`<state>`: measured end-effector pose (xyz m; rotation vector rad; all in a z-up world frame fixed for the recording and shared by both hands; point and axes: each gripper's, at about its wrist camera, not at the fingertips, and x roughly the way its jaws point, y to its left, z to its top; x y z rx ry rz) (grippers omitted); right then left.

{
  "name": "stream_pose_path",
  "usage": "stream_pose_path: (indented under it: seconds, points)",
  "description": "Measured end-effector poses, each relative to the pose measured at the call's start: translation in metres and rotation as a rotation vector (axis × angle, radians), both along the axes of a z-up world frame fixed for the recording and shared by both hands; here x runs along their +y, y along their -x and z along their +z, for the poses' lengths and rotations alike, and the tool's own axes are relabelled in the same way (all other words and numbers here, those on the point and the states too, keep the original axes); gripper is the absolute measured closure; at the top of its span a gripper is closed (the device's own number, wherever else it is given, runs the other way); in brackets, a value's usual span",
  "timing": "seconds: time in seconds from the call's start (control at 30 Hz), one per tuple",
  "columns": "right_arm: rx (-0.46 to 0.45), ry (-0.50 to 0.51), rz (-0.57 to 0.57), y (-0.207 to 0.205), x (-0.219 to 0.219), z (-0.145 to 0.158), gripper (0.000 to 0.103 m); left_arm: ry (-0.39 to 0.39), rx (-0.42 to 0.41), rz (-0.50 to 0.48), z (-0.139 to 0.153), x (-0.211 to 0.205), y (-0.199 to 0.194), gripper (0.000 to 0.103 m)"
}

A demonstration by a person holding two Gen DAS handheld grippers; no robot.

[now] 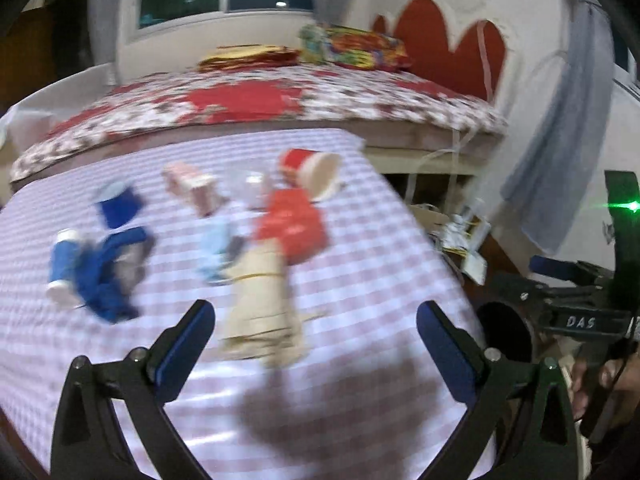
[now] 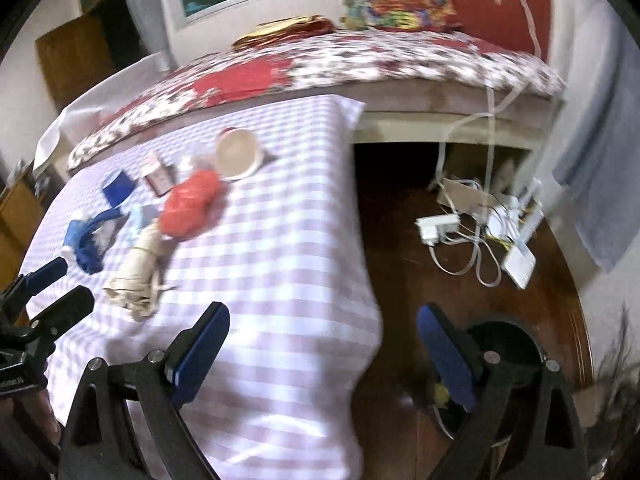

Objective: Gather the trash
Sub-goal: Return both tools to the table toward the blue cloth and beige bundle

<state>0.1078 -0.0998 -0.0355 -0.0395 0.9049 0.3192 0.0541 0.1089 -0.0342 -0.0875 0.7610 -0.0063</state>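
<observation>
A: Where does the trash lie?
B: All on the checked worktop [image 1: 360,264]. Take the red cup [image 1: 310,170] as the mark: it lies on its side at the far edge. Just on the near side of it is a crumpled red wrapper [image 1: 292,228], and touching that, nearer still, a beige paper bundle [image 1: 260,312]. To the cup's left are a pink carton [image 1: 192,186], a blue cup [image 1: 118,206], a blue wrapper [image 1: 108,276] and a blue-and-white can [image 1: 63,266].
A: Any writing?
B: Only "DAS" on the right gripper [image 2: 322,344]'s body; the trash labels are blurred.
A: The jaws?
B: The left gripper [image 1: 316,332] has its jaws spread wide, holding nothing, above the worktop before the paper bundle. The right one's jaws are equally wide and empty, over the worktop's edge and the floor [image 2: 404,240].
</observation>
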Motion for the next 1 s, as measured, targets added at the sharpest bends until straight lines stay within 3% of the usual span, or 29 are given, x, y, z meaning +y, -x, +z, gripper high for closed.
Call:
stream_pose_path:
  seconds: [0.27,0.53,1.0]
  points:
    - [-0.011,0.037,0.118,0.008,0.089,0.012,0.007,-0.032,-0.025,0.144,-0.004,0.072,0.03,0.002]
    - [0.004,0.061,0.186,0.009,0.152,0.007,0.007,-0.047,-0.038,0.245,-0.022,0.123,0.04,0.003]
    - [0.135,0.109,0.232,-0.01,0.209,-0.046,0.023,0.013,0.015,0.306,-0.056,0.171,0.016,0.012]
